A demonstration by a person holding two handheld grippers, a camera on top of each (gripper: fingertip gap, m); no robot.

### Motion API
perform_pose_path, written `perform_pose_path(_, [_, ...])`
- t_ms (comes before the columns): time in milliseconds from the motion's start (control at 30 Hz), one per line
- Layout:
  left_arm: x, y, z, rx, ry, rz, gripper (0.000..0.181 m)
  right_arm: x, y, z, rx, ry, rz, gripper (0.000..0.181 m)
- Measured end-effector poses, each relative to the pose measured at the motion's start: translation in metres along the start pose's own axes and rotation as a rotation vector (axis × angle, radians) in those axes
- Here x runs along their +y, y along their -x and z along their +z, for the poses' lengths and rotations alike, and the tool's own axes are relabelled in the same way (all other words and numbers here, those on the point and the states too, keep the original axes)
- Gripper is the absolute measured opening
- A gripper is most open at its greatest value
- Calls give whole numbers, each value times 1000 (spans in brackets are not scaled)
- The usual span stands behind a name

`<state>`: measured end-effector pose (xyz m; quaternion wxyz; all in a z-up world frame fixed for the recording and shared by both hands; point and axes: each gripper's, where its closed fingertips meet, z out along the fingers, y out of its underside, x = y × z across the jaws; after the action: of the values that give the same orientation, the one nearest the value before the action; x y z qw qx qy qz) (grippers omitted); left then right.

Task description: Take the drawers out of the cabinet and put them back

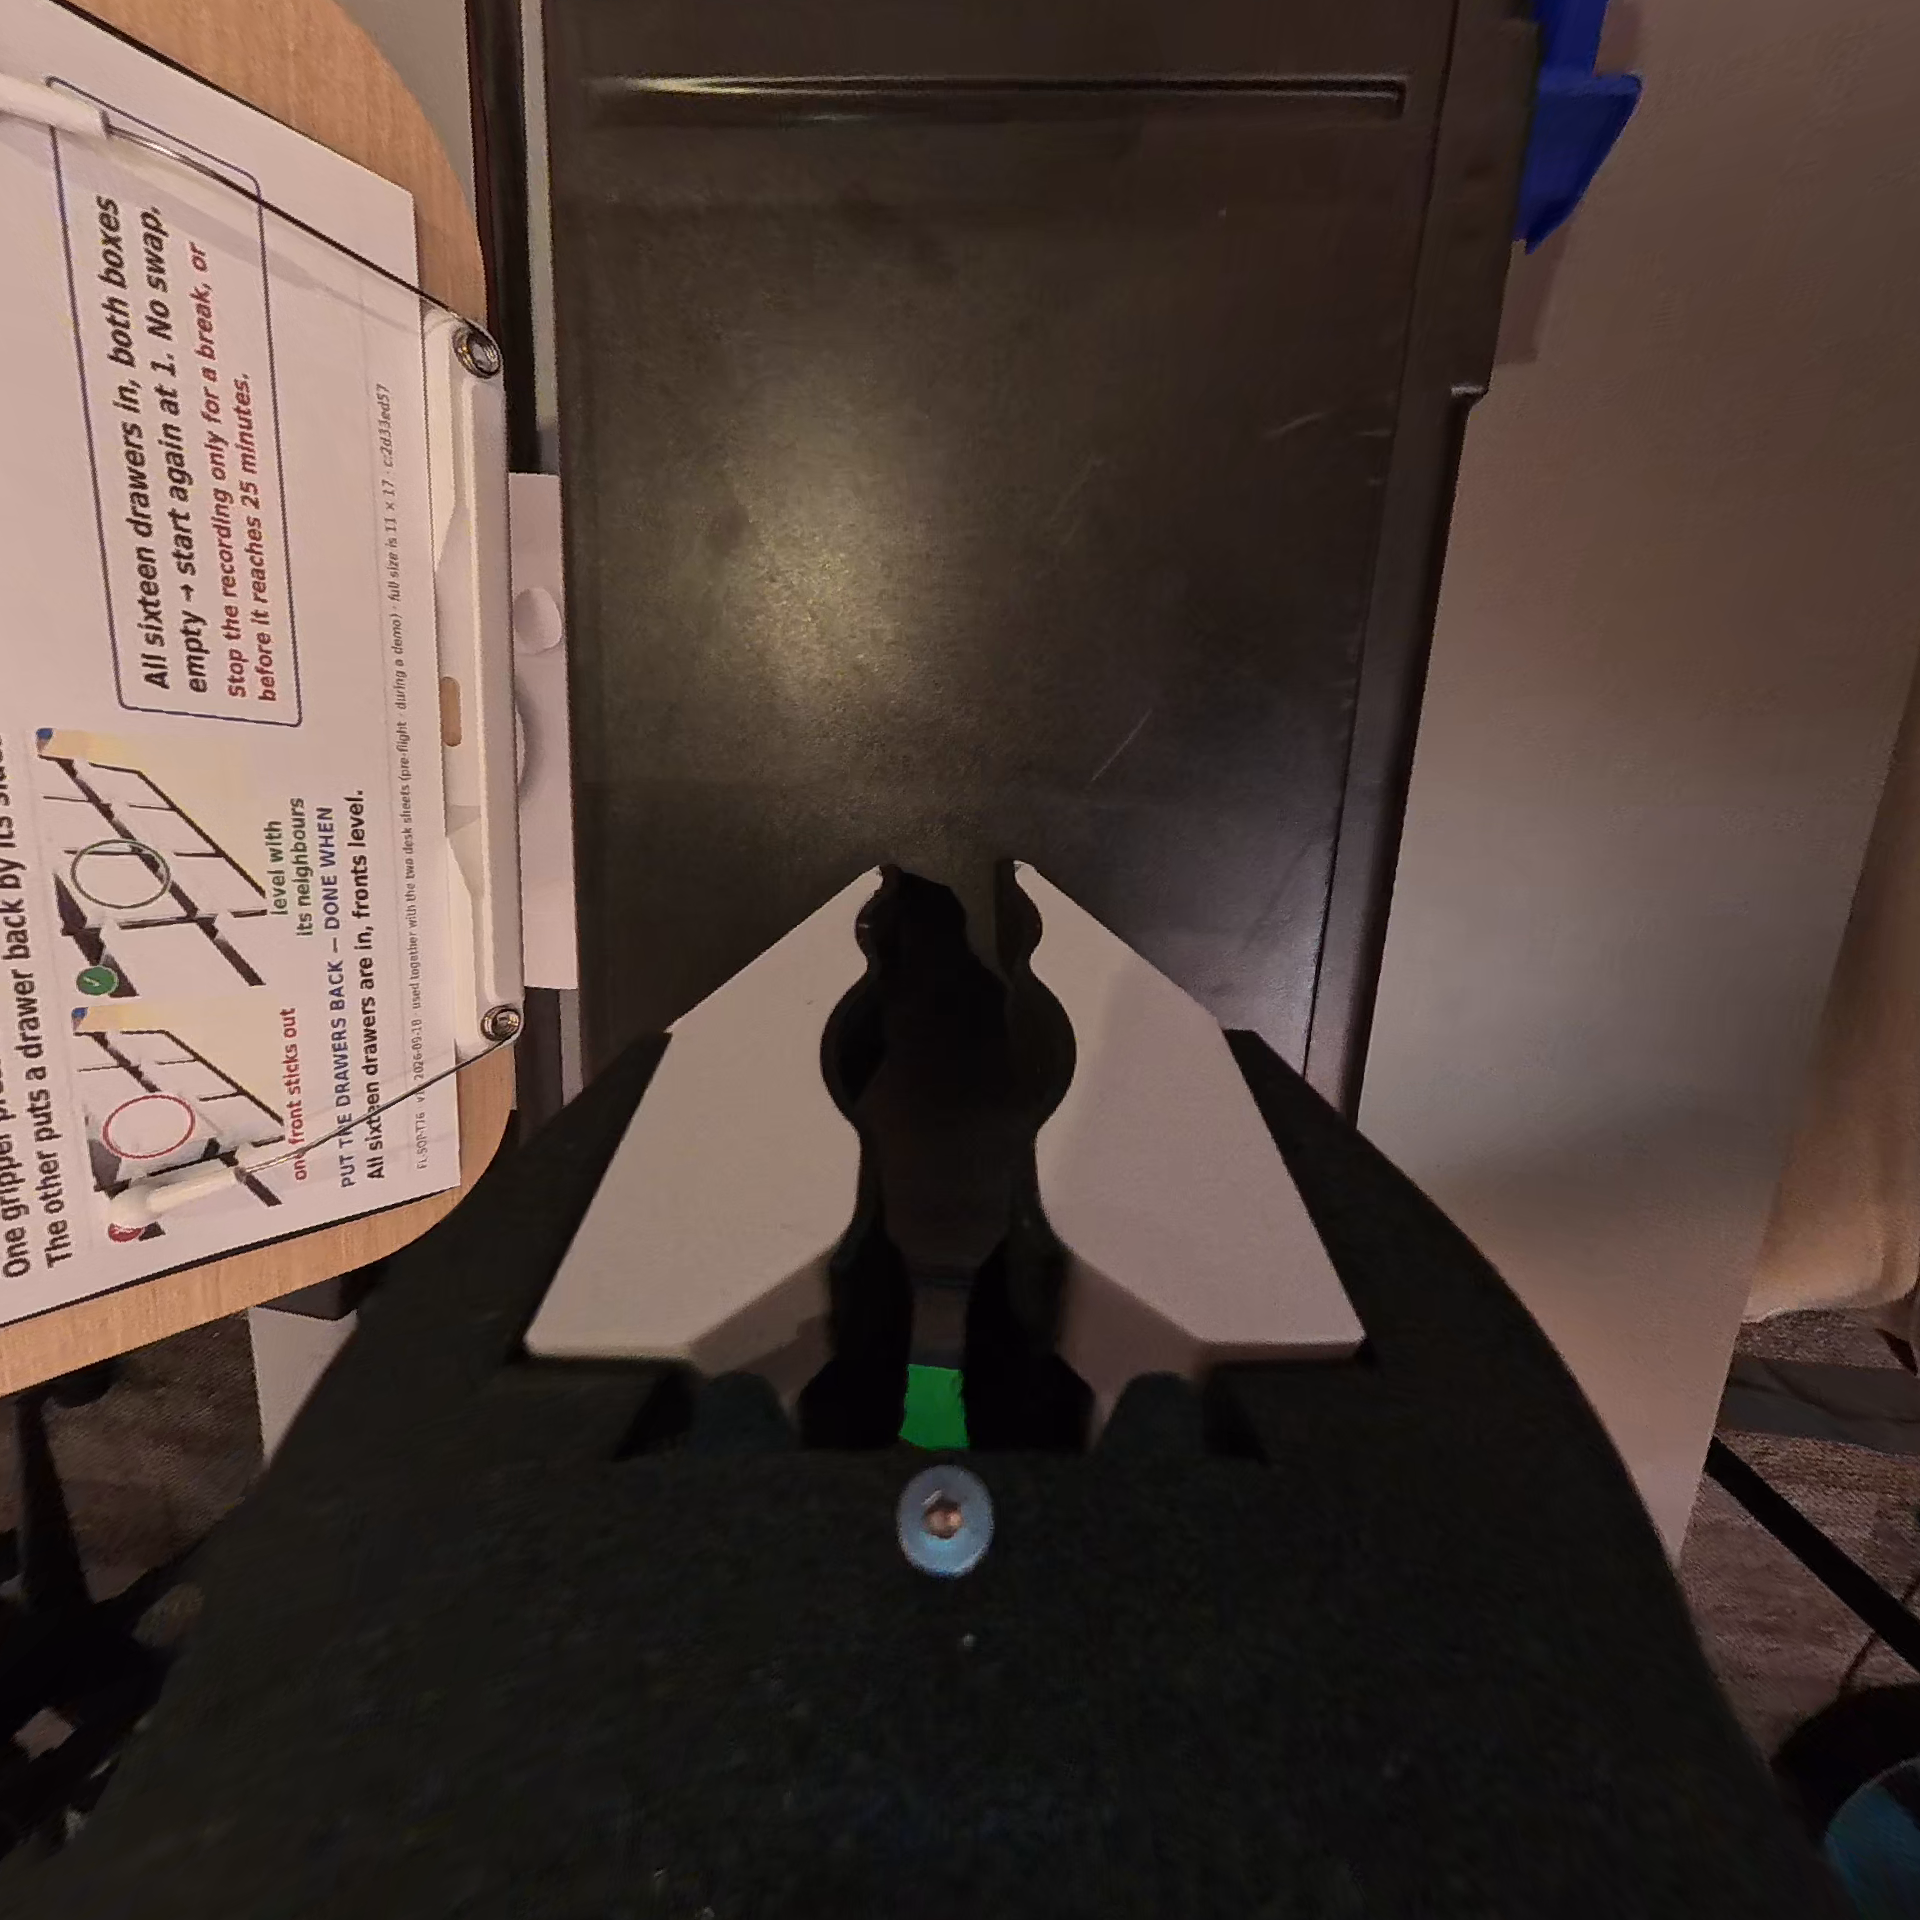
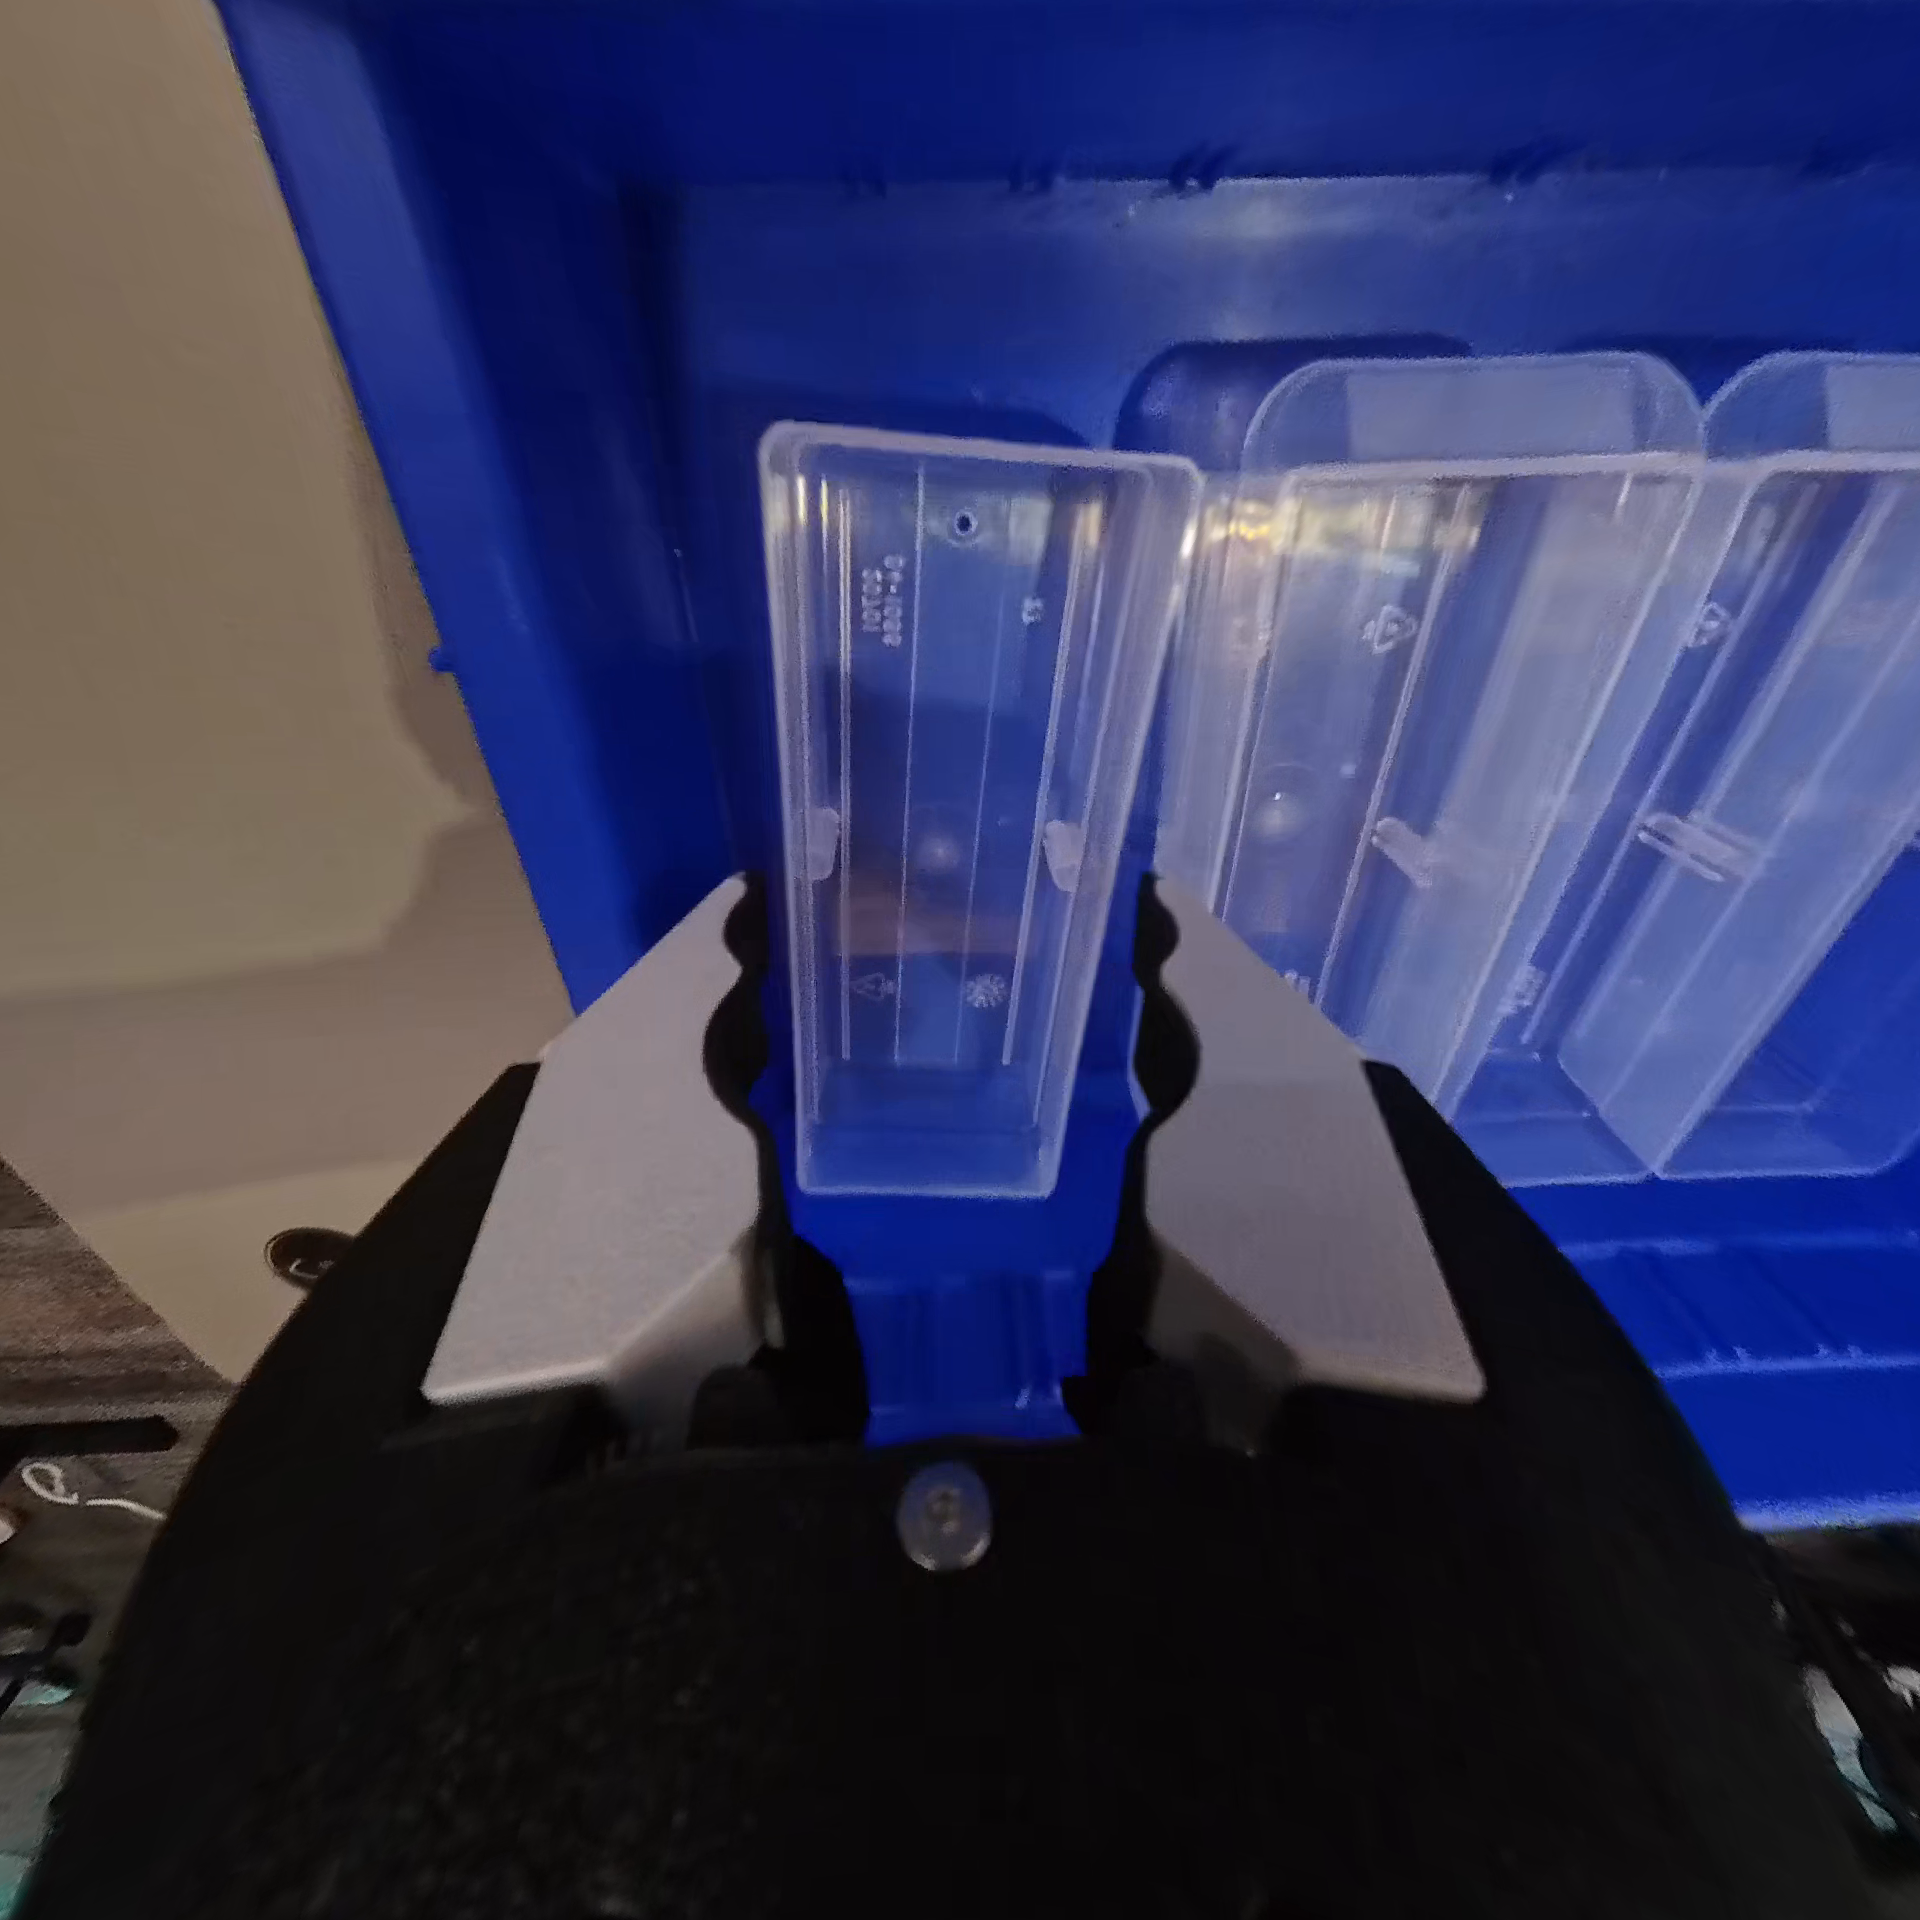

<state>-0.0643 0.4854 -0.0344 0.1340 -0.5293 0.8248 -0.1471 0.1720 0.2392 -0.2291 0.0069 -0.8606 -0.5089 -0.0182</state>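
Observation:
In the left wrist view my left gripper is shut and empty, its tips against the flat black panel of the cabinet. In the right wrist view my right gripper is shut on a clear plastic drawer, one finger on each long side. The drawer points away from me and stands over the inside of a blue box. Two more clear drawers lie side by side in the box, to the right of the held one. The cabinet's drawer slots are not in view.
A wooden desk top with a white instruction sheet and a white clip sits left of the cabinet. A blue plastic part shows past the cabinet's top right corner. A pale wall lies left of the blue box.

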Motion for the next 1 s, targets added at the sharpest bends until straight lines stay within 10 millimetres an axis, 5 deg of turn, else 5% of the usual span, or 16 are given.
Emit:
perform_pose_path(33, [0,0,0,-1,-3,-4,16,0,-1,-4,22,1,7,76])
perform_pose_path(233, [0,1,-1,-59,-13,7,17,-12,-10,-69,252,-199,97,75])
perform_pose_path(333, [2,9,-5,-172,-42,-2,26,-22,-21,-133,545,-423,264,73])
perform_pose_path(400, [0,6,-13,-227,-126,-41,26,-30,-10,-174,673,-636,433,72])
perform_pose_path(467, [-5,-13,-26,-221,-253,-93,26,-40,20,-188,694,-804,571,76])
perform_pose_path(533, [4,-38,-39,-245,-313,-129,27,-40,47,-184,753,-904,758,75])
perform_pose_path(667, [55,-89,-61,-420,-429,-360,30,-44,107,-147,721,-1021,1164,76])
perform_pose_path(833, [184,-178,-79,-819,-595,-870,31,-47,162,-116,731,-1056,1311,77])
perform_pose_path(1000, [272,-274,-42,-938,-641,-1153,35,-46,182,-88,771,-1027,1330,77])
